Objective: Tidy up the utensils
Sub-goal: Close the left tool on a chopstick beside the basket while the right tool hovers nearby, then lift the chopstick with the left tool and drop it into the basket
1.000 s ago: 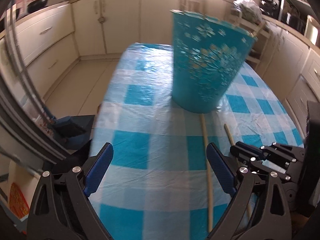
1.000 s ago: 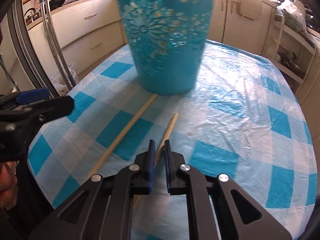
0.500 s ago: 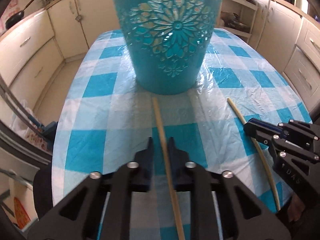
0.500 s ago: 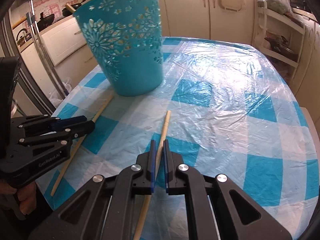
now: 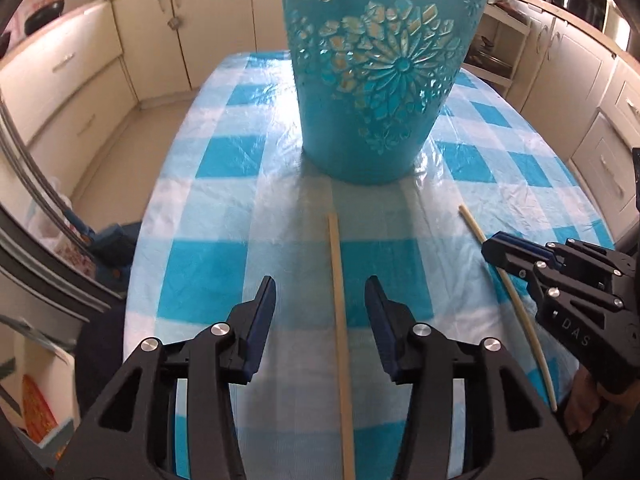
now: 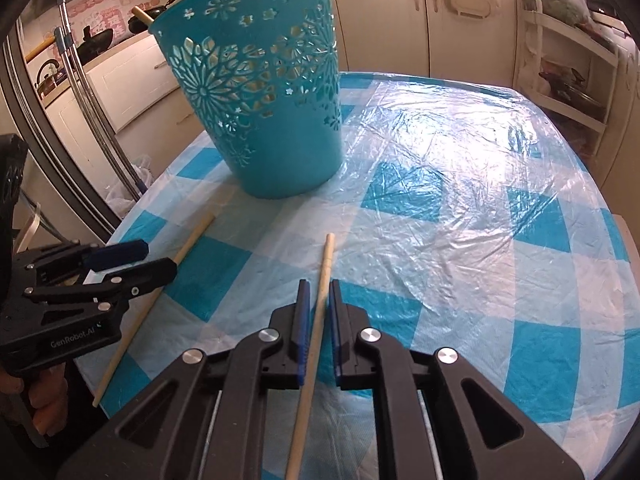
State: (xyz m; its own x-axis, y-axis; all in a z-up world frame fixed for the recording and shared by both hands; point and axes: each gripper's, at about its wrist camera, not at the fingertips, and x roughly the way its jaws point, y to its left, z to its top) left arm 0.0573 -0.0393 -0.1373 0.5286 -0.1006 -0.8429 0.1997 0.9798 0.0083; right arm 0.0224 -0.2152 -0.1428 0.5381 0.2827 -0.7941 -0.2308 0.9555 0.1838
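A teal cut-out basket (image 5: 376, 76) stands upright on the blue checked tablecloth (image 5: 224, 216); it also shows in the right wrist view (image 6: 264, 92), with a wooden stick end (image 6: 141, 14) poking above its rim. Two long wooden sticks lie in front of it. My left gripper (image 5: 320, 312) is open, its fingers on either side of one stick (image 5: 338, 312) without touching it. My right gripper (image 6: 318, 304) is nearly closed around the other stick (image 6: 320, 292), with a small gap on each side. Each gripper shows in the other's view: the right gripper (image 5: 520, 256) and the left gripper (image 6: 128, 260).
Cream kitchen cabinets (image 5: 72, 76) run around the table. A shelf rack (image 6: 568, 80) with pans stands at the right. Metal poles (image 6: 84, 92) lean at the left. The table's near edge (image 6: 100, 384) is close under both grippers.
My left gripper, shut around its stick half a second ago, has opened. The right gripper's jaws have parted slightly around its stick. Both views drew back a little from the basket.
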